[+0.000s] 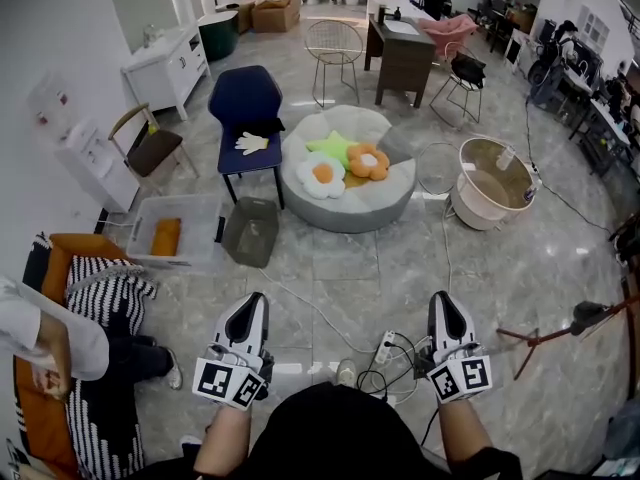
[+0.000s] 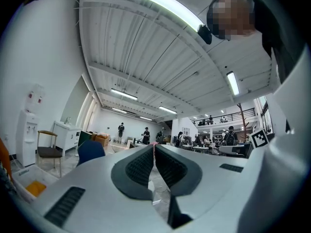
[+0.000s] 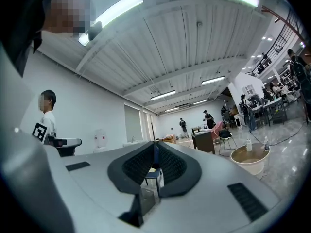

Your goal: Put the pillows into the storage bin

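Left hand-held gripper (image 1: 252, 303): jaws shut together, nothing held, as seen in the left gripper view (image 2: 154, 152). Right hand-held gripper (image 1: 443, 300): jaws likewise shut on nothing, as seen in the right gripper view (image 3: 155, 149). Both are held level over the grey tiled floor (image 1: 330, 268), well apart from the pillows. On the floor between the two, a power strip (image 1: 385, 348) and coiled cables are found, and a thin white cable (image 1: 320, 313) is laid across the tiles toward the round grey pouf (image 1: 350, 208). Three pillows are carried on the pouf: a green star pillow (image 1: 333, 148), a white flower pillow (image 1: 321, 175) and an orange flower pillow (image 1: 368, 161), the three touching one another. A clear storage bin (image 1: 200, 208), in which one orange item (image 1: 165, 236) is contained, is placed left of the pouf; a dark grey bin (image 1: 250, 231) is set against it, no pillow being visible inside. A blue chair (image 1: 245, 103), on which a white glove-shaped cushion (image 1: 251, 143) is laid, is placed behind the bins. A beige round tub (image 1: 495, 183) is placed right of the pouf. A seated person (image 1: 60, 338) is noted at the far left.
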`<state>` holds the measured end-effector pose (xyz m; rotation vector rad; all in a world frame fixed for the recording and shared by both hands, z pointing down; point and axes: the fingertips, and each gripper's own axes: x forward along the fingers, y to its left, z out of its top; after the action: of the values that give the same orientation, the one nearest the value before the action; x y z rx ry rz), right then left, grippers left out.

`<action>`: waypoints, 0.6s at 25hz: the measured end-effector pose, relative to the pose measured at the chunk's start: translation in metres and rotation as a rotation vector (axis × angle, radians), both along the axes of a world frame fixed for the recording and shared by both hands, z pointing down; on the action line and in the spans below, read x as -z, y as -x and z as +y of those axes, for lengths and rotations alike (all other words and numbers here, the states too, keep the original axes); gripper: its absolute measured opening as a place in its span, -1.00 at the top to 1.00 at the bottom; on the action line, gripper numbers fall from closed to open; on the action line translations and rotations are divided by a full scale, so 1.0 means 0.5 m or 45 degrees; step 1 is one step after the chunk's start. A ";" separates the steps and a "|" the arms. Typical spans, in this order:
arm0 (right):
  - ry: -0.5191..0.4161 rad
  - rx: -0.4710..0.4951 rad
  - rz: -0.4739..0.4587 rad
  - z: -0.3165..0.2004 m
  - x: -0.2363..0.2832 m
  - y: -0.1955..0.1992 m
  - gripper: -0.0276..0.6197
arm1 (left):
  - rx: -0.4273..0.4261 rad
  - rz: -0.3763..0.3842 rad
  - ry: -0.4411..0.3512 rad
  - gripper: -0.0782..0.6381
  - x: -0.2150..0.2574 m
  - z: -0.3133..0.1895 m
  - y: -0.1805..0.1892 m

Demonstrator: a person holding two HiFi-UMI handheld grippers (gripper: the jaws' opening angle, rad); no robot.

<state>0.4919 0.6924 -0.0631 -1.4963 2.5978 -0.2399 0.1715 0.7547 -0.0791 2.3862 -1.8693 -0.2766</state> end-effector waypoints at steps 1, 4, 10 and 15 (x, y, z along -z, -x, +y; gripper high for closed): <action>-0.005 0.005 -0.006 0.001 0.003 0.001 0.82 | -0.003 0.010 -0.006 0.71 0.003 0.000 0.000; 0.008 0.007 -0.027 -0.005 0.003 0.003 0.71 | -0.004 0.029 -0.007 0.70 0.002 -0.003 0.006; 0.014 0.008 -0.022 -0.045 -0.001 0.005 0.42 | 0.024 0.022 0.027 0.40 -0.013 -0.039 0.020; -0.011 0.044 -0.045 -0.092 0.013 -0.004 -0.05 | 0.091 0.010 -0.005 -0.01 0.004 -0.078 0.016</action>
<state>0.4937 0.6462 -0.0697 -1.4317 2.5954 -0.2559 0.1636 0.7157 -0.0813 2.3204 -1.9552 -0.2949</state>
